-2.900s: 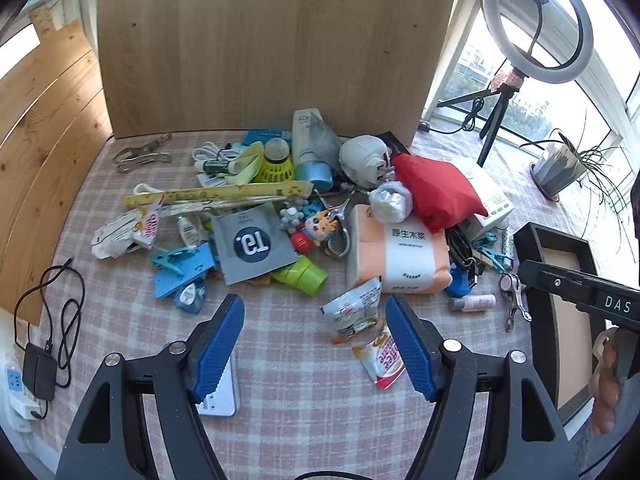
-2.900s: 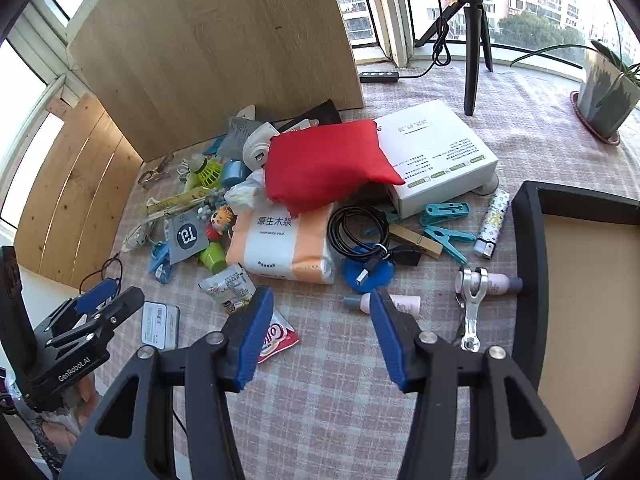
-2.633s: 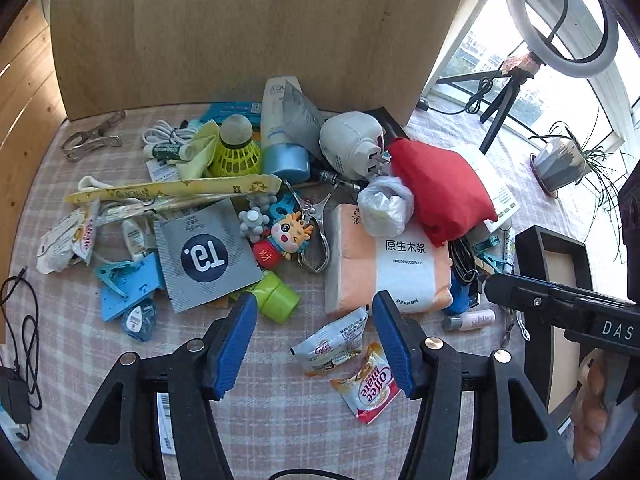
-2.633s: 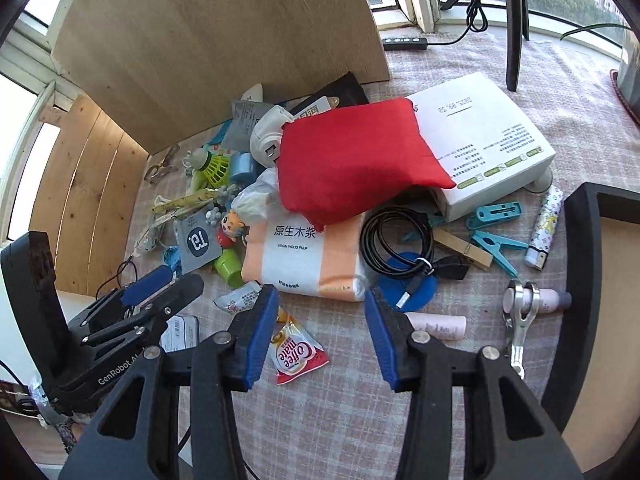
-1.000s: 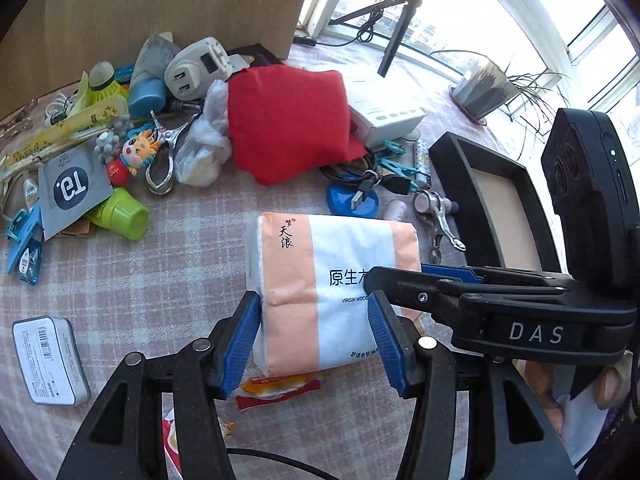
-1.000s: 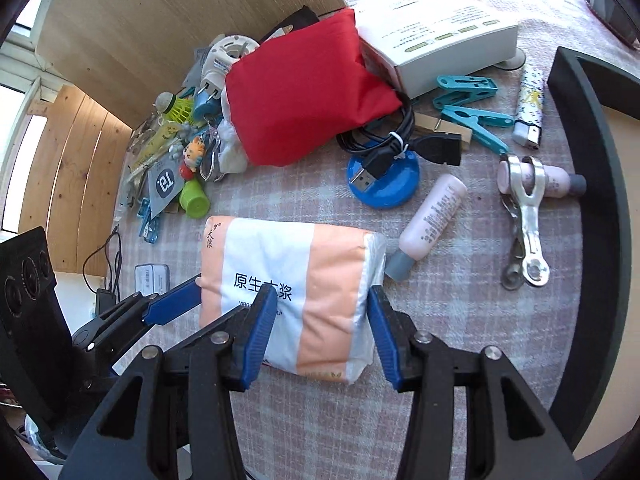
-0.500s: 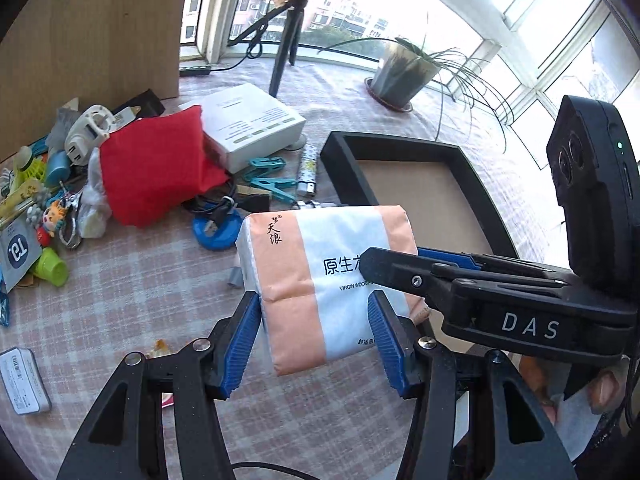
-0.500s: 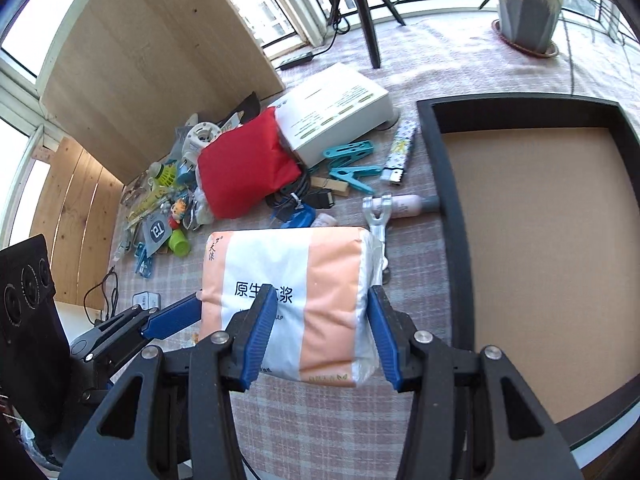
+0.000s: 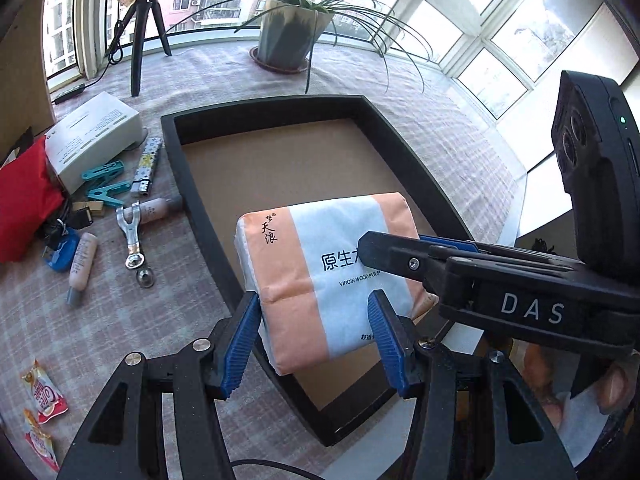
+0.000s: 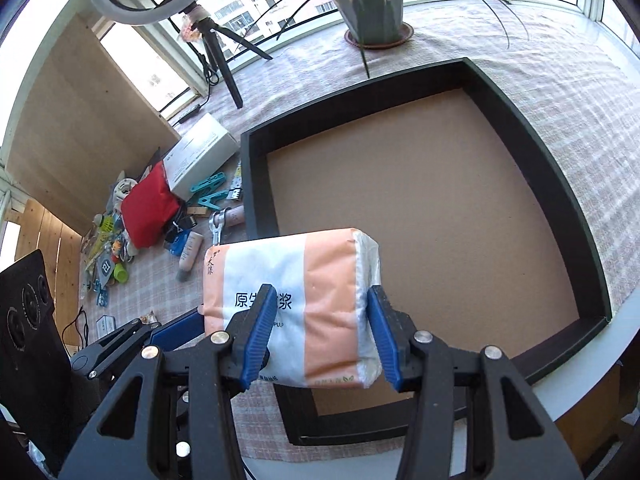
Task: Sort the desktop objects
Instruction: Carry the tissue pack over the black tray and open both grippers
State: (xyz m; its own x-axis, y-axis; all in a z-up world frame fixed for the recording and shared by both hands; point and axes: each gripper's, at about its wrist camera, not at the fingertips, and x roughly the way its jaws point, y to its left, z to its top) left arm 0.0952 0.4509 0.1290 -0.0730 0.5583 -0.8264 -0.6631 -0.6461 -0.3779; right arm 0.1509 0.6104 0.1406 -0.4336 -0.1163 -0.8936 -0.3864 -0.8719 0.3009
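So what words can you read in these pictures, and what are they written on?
"天浪" on the tissue pack, near its corner.
"原生" then a hidden character, and "VIRGIN WOOD PULP", on the same pack; the right wrist view shows "浆" at the end.
"DAS" on the right gripper body.
"Oreo mini", roughly, on the snack packet.
"T9" on a grey sachet.
White box: print too small to read.
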